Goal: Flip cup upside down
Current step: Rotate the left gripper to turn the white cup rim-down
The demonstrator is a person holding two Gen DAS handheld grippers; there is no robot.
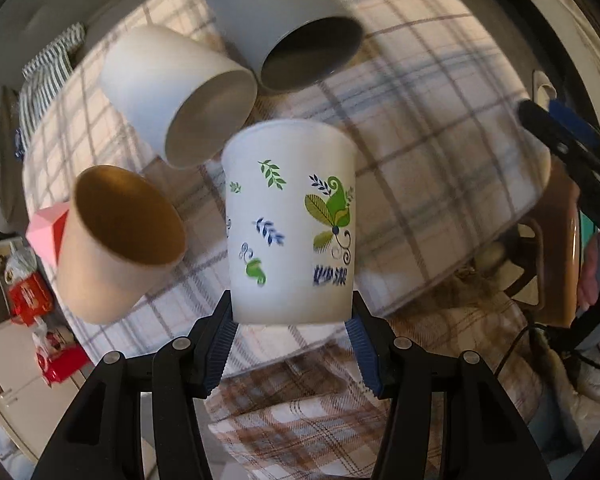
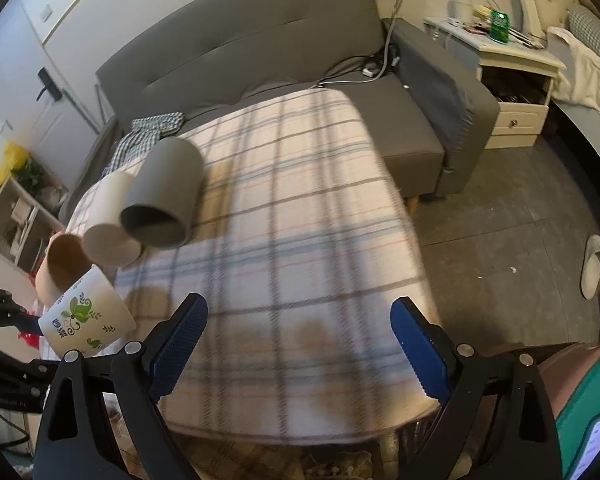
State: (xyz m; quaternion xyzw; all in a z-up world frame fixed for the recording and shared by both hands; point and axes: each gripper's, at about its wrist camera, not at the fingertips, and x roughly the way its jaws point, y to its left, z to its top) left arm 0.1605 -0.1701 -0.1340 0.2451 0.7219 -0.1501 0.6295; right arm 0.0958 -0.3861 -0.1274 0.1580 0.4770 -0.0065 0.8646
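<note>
Cup [image 1: 290,220] seemingly pinched by left gripper [image 1: 292,320]; right gripper [image 2: 298,344] spread.

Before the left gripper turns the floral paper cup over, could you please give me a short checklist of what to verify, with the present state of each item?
1. Left gripper grips the floral paper cup: ok, jaws shut on its lower end.
2. Cup lifted off the plaid tablecloth: ok, in the right wrist view it hangs above the table's near left corner.
3. Cup already inverted: not ok, it is only tilted.
4. Neighbours clear of the swing: cannot tell, the brown paper cup is close beside it.
5. Right gripper out of the way: ok, open and empty over the cloth.
6. Free landing spot: ok, bare cloth beneath the right gripper.
</note>
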